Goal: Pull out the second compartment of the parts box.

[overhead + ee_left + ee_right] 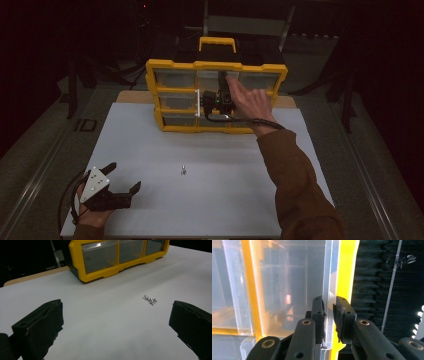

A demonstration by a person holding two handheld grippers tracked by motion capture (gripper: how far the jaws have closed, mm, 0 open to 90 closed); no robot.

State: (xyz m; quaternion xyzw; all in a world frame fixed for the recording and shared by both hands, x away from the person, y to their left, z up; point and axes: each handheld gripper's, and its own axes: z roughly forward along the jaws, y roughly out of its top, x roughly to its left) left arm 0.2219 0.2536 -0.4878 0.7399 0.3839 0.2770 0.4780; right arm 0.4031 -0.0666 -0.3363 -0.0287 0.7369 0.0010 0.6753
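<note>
Pinching clear drawer lip point(329, 302) at top row of yellow organizer point(170, 65), 12 o'clock on table, right gripper point(329, 305) clamped there for pull. I park left gripper point(122, 180) released at 7 o'clock; screws point(184, 171) centre, awaiting bin.

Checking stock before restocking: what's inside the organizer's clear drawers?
The yellow organizer has clear drawers that look empty where visible. The right gripper and hand cover some; loose screws lie outside.
</note>
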